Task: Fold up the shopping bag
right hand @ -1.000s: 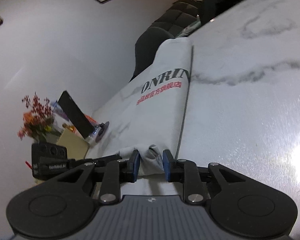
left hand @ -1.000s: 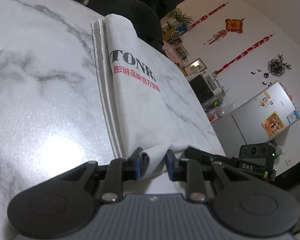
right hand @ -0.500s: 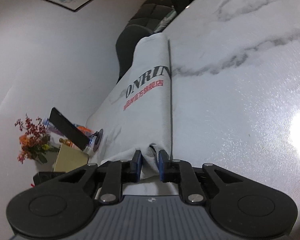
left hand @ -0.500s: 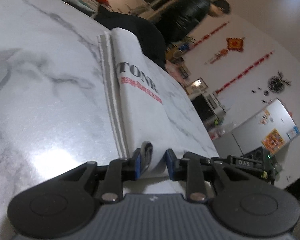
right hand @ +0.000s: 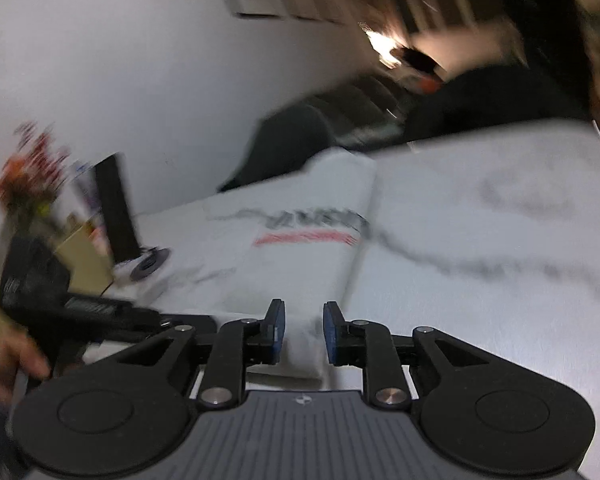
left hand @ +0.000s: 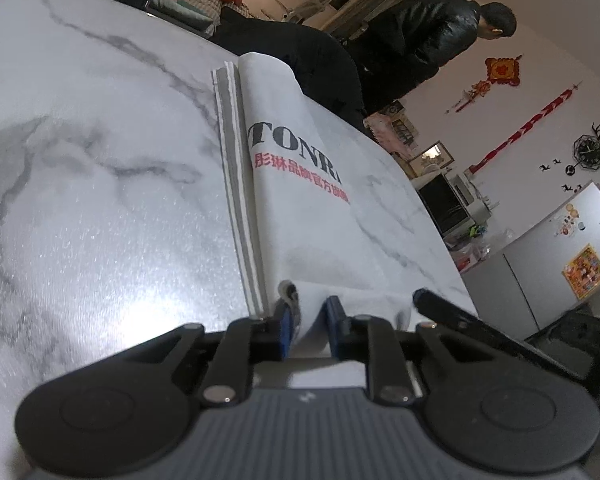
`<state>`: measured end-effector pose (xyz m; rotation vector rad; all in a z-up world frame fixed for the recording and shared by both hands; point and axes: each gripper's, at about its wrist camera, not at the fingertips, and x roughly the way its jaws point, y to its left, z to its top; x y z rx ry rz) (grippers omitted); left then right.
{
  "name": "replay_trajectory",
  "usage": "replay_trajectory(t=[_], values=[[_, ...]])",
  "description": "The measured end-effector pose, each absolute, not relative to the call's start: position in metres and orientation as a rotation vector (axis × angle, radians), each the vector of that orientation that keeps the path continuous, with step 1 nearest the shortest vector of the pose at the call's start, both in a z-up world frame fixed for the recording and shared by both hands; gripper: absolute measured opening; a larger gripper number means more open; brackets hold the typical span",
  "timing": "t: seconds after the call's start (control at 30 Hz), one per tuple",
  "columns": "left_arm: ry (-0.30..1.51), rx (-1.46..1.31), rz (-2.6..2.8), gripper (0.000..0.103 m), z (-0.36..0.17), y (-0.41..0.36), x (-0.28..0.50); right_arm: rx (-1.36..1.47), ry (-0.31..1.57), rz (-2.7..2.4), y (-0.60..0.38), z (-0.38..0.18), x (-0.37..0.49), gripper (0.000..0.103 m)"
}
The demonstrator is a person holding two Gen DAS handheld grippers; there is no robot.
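Observation:
The white shopping bag (left hand: 300, 216), printed with black letters and red characters, lies folded into a long strip on the marble table (left hand: 100, 208). Its grey-edged layers run along the left side in the left wrist view. My left gripper (left hand: 309, 320) is shut on the near end of the bag, with bunched fabric between the blue pads. In the blurred right wrist view the same bag (right hand: 308, 248) stretches away from me. My right gripper (right hand: 303, 332) is shut on its near end, and fabric fills the narrow gap between its fingers. Each gripper shows at the edge of the other's view.
A person in a black jacket (left hand: 420, 40) stands beyond the far end of the table, behind a dark chair (left hand: 300, 56). Flowers (right hand: 24, 184), a dark phone on a stand (right hand: 116, 216) and a tan box (right hand: 84, 264) sit on the table's left side. A hand (right hand: 8, 364) holds the other gripper.
Both views have tilted up, showing more of the room. The left fingers have closed further on the fabric. The right view has swung and blurred, and its finger gap is slightly wider than half a second ago.

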<state>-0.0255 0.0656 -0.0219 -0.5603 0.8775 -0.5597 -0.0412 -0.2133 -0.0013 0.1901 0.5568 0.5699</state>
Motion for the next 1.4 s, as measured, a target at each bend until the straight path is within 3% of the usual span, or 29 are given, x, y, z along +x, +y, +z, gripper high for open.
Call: replay_trajectory(t=[0.17, 0.47, 0.53, 0.6, 0.63, 0.83, 0.9, 0.97, 1.4], values=[[0.862, -0.541, -0.554, 0.018, -0.022, 0.066, -0.030, -0.046, 0.538, 0.600, -0.181, -0.004, -0.044, 0.017], [0.770, -0.390, -0.569, 0.021, -0.013, 0.059, -0.046, -0.113, 0.595, 0.623, -0.176, -0.016, -0.033, 0.015], [0.754, -0.346, -0.568, 0.027, -0.008, 0.058, -0.052, -0.111, 0.595, 0.624, -0.176, -0.017, -0.033, 0.015], [0.723, -0.278, -0.548, 0.051, 0.000, 0.057, -0.061, -0.112, 0.596, 0.625, -0.175, -0.017, -0.033, 0.015], [0.686, -0.215, -0.521, 0.053, 0.005, 0.055, -0.068, -0.113, 0.595, 0.626, -0.175, -0.017, -0.033, 0.015], [0.584, 0.016, -0.603, 0.048, 0.021, 0.036, -0.082, -0.114, 0.590, 0.626, -0.173, -0.017, -0.032, 0.015], [0.559, 0.078, -0.649, 0.037, 0.025, 0.028, -0.084, -0.123, 0.595, 0.628, -0.172, -0.016, -0.032, 0.015], [0.539, 0.141, -0.692, 0.033, 0.028, 0.020, -0.085, -0.130, 0.605, 0.636, -0.172, -0.015, -0.030, 0.015], [0.508, 0.455, -0.834, 0.033, -0.004, -0.001, -0.076, -0.170, 0.611, 0.797, -0.185, -0.015, -0.015, 0.015]])
